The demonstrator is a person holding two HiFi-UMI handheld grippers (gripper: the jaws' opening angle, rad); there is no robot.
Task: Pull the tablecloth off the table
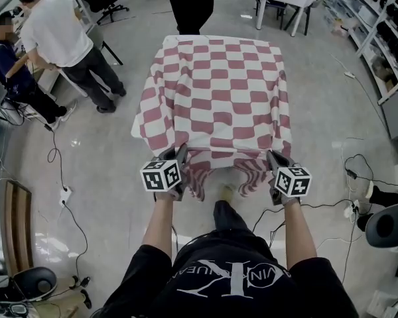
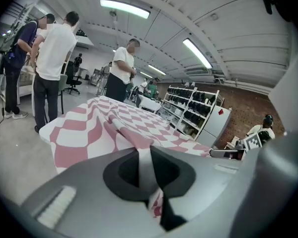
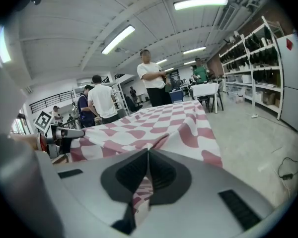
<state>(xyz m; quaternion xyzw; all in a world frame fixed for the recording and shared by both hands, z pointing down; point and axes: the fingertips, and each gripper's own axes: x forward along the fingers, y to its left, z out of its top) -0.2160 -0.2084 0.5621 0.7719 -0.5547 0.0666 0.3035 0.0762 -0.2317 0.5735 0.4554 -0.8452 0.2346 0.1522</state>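
Left tool (image 1: 183, 156) is clamped tight on the near hem of the checked tablecloth (image 1: 215, 91), w/ a fold of red-white fabric squeezed between its jaws. The cloth covers the whole bench top & hangs over every edge; its near edge is bunched up btwn the two tools. Right tool (image 1: 272, 158) is likewise closed hard on the hem, at the near right corner. Step in hand, I'd say: the pull itself, barely begun. To do it well: draw both tools back toward the body level & at the same pace so the cloth slides straight w/o skewing, grip firm, and step back clear of the floor cables (image 1: 60, 177)
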